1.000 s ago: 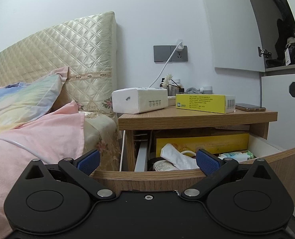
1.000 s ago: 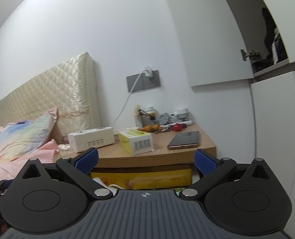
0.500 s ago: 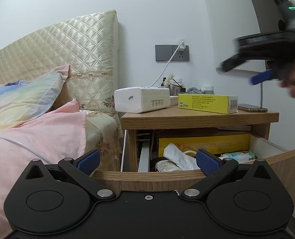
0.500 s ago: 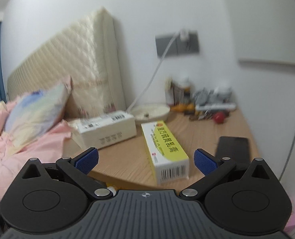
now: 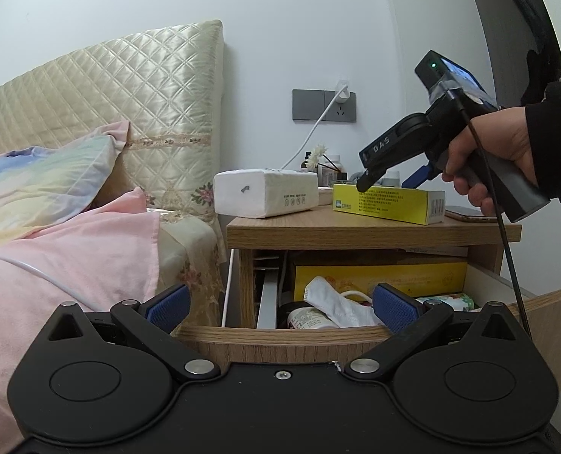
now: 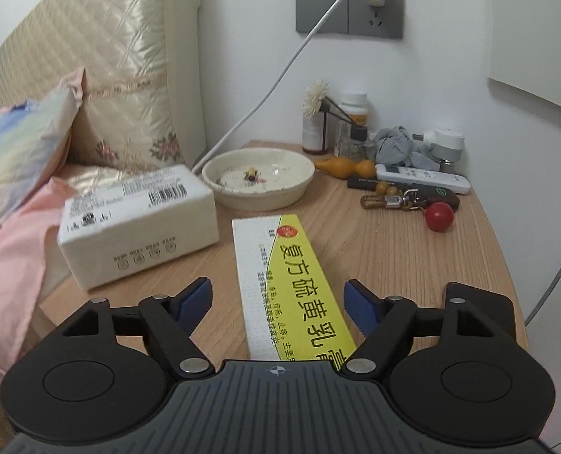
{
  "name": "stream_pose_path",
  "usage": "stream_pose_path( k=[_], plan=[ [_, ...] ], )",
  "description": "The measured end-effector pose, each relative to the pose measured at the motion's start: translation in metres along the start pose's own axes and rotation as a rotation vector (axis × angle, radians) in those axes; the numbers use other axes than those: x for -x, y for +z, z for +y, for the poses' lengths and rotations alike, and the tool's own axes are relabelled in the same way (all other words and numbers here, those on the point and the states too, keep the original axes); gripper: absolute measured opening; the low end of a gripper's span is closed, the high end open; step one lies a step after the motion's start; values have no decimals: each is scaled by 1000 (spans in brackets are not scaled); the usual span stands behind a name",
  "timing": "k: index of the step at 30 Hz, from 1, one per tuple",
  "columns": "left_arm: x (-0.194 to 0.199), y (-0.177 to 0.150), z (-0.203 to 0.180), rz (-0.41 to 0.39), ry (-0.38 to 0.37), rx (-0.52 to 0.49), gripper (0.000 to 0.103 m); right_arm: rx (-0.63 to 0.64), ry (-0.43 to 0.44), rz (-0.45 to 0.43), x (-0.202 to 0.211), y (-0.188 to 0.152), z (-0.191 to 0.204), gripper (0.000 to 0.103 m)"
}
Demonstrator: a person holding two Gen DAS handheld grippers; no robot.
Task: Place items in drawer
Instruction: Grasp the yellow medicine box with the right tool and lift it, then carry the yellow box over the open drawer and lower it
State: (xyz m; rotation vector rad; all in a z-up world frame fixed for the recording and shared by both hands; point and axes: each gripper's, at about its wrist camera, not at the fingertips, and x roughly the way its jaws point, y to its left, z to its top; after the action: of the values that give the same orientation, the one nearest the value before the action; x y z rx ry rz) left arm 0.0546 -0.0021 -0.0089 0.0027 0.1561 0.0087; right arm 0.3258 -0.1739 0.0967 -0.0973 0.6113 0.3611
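Observation:
A long yellow and white medicine box (image 6: pixel 293 287) (image 5: pixel 388 203) lies on the wooden nightstand (image 6: pixel 401 261) (image 5: pixel 371 229). My right gripper (image 6: pixel 278 302) is open, its blue pads (image 6: pixel 358 304) on either side of the box's near end without touching it. In the left wrist view the right gripper (image 5: pixel 393 179) hangs just over that box, held by a hand (image 5: pixel 484 159). The drawer (image 5: pixel 280 338) below stands pulled out, holding a white mask (image 5: pixel 337 304), bottles and a yellow carton (image 5: pixel 378 276). My left gripper (image 5: pixel 278 304) is open at the drawer's front edge, holding nothing.
A white tissue pack (image 6: pixel 140 223) (image 5: pixel 265 193) lies left of the box. Behind it are a cream dish (image 6: pixel 257 178), bottles, a remote (image 6: pixel 424 178), keys with a red ball (image 6: pixel 439 216) and a charger cable (image 6: pixel 276 83). A phone (image 5: pixel 469 215) lies at the right; the bed (image 5: pixel 61 234) is left.
My right gripper has come down and forward over the nightstand until its fingers straddle the yellow box. The left gripper has stayed at the open drawer's front.

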Motion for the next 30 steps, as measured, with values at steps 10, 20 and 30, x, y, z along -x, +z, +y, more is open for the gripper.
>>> stream_pose_path(
  k=[10,20,30],
  plan=[
    [-1,-1,-1,5,0,-10,102,41,-28,-18,9,1,3,59],
    [4,-2,-9,-8,-20,-29,102,102,62,-39,62,-5,29,59],
    [9,-3,-18,-20,-37,-54,102,280,260,86,102,-33,71,59]
  ],
)
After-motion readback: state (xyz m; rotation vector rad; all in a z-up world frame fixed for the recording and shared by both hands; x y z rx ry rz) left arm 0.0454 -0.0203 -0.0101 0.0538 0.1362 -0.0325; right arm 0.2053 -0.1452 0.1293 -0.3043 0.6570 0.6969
